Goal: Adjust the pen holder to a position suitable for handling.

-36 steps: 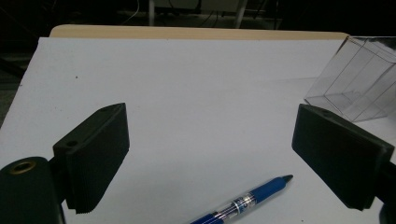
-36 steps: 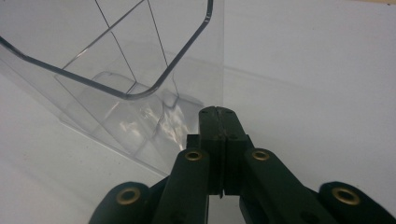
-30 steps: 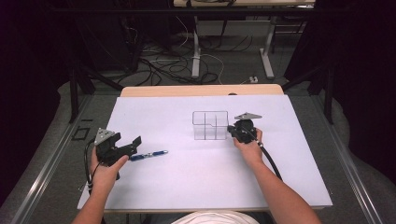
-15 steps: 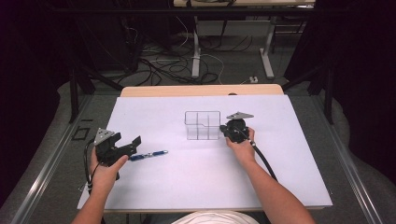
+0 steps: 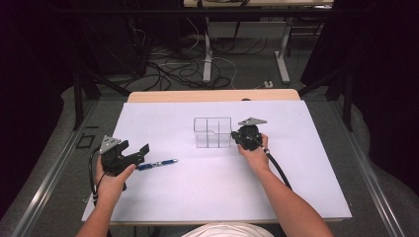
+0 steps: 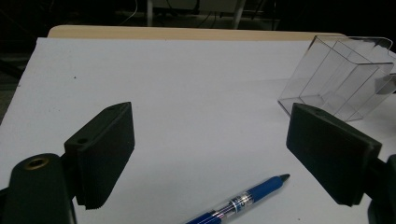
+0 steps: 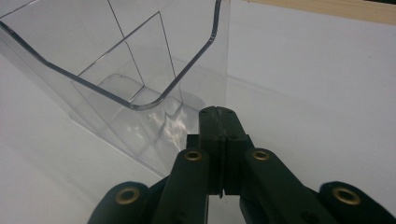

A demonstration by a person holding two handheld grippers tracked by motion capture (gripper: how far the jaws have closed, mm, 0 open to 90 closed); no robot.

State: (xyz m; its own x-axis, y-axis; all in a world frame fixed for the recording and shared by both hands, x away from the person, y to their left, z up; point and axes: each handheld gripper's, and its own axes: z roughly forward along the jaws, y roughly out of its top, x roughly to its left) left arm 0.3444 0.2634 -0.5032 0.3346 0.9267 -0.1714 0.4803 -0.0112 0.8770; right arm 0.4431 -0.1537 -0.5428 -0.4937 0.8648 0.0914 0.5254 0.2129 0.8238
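While my right gripper, clamped tight, presses the clear box, my left gripper gapes above the pen, gripping nothing.

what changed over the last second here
The right gripper, jaws shut, has slid leftward across the white table, and the clear organizer has gone left with it; whether the jaws pinch its wall or just push it, I can't tell. The left gripper stayed put, jaws wide and easing slightly closer, nothing between them. The blue pen lies where it was.
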